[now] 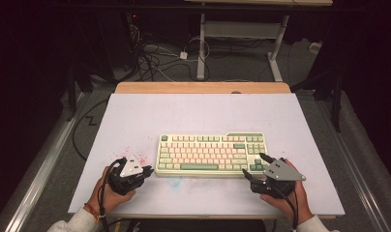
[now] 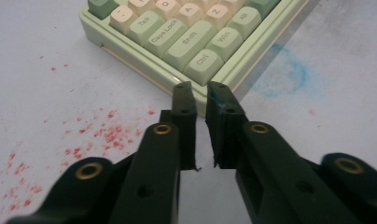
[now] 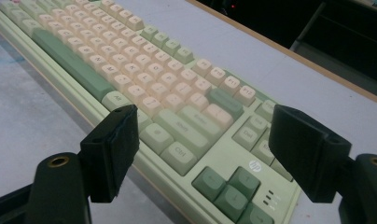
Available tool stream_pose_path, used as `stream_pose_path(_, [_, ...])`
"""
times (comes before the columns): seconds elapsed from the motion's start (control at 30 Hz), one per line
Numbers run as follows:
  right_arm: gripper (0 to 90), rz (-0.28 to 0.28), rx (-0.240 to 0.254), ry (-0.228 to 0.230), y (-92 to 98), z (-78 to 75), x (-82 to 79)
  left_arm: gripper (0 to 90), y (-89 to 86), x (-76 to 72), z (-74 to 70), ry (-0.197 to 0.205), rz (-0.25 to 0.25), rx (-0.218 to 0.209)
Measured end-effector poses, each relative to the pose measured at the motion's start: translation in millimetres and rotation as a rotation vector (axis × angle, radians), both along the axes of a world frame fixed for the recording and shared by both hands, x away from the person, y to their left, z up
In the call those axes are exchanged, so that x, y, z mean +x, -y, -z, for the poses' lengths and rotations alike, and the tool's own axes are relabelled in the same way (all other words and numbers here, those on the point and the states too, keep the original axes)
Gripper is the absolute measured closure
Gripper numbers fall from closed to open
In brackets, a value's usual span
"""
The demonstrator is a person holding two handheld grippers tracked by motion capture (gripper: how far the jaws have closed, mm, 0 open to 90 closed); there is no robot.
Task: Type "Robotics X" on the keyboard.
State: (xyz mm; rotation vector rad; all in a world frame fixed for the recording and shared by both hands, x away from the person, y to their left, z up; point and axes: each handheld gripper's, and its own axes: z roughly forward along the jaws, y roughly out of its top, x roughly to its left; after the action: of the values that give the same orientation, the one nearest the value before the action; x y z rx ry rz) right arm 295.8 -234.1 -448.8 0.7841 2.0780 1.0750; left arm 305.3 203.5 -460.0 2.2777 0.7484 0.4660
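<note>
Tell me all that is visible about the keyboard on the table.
The keyboard is a compact plastic model with a pale green case, cream letter keys, light green modifier keys and darker green space bar and arrow keys. A small white logo sits above the arrows. It lies flat on the white table, near the person's edge, long side toward them. The left gripper, shut, points at its Ctrl corner; the right gripper, open, hovers over the arrow-key end. I cannot tell whether either touches it.

keyboard (image 1: 212,153): sits on your table (image 1: 135,116), near the front edge
left gripper (image 1: 146,171): just beside its left corner
right gripper (image 1: 252,167): over its right corner
</note>
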Motion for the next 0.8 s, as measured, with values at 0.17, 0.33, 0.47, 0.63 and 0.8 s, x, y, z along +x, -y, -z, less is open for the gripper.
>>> stream_pose_path(0.17, [24.4,0.007,-0.016,-0.002,1.1,1.7,-2.9,87.6,10.3,2.9,-5.5,-0.007,0.027,-0.003])
stream_pose_path(0.33, [24.4,0.009,-0.026,-0.005,1.4,3.9,-3.7,87.5,26.1,14.3,-10.7,-0.034,0.065,-0.011])
stream_pose_path(0.47, [24.5,0.005,-0.036,-0.009,-0.4,5.4,-3.6,87.5,40.3,23.1,-14.5,-0.035,0.089,-0.011])
stream_pose_path(0.63, [24.5,-0.003,-0.042,-0.012,-2.1,6.6,-2.7,87.5,58.3,34.6,-17.6,-0.034,0.117,0.002])
stream_pose_path(0.8, [24.5,-0.007,-0.053,-0.014,-2.5,7.8,-2.3,87.3,74.6,45.4,-19.5,-0.032,0.137,0.015])
